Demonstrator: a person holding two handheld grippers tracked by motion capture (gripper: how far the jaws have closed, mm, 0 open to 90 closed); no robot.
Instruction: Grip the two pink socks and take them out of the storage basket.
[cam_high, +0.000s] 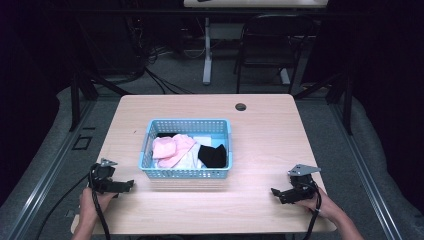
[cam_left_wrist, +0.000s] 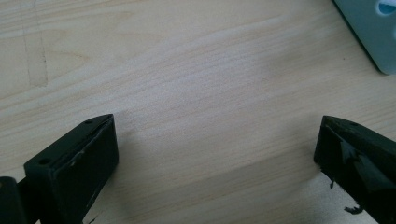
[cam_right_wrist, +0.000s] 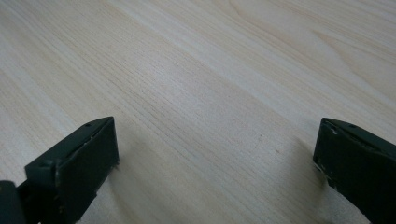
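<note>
A: Basket first, then: where is the light-blue perforated plastic basket (cam_high: 187, 149)?

B: On the pale wooden table (cam_high: 260, 130), near its middle. Going left to right, though, the black two-jaw left gripper (cam_high: 131, 184) comes first. A hand (cam_high: 91, 201) holds it at the table's near left corner, just beside the basket's near left corner and apart from it.

A: How do its jaws stand?

B: Wide apart. In the left gripper view (cam_left_wrist: 217, 158) there is bare wood between them and nothing held; a corner of the basket (cam_left_wrist: 373, 32) shows at the top right.

A: What lies in the basket?

B: Small pieces of cloth. A pink cloth (cam_high: 170, 147) lies at the left, a white cloth (cam_high: 192, 159) is under and beside it, and a black cloth (cam_high: 213, 156) lies at the right.

A: And right of the basket?

B: The black two-jaw right gripper (cam_high: 274, 191), held by the other hand (cam_high: 320, 202) at the near right of the table, well apart from the basket and pointing left toward the middle.

A: Its jaws?

B: Also wide, as the right gripper view (cam_right_wrist: 217, 158) shows, with bare wood grain between them and nothing gripped.
</note>
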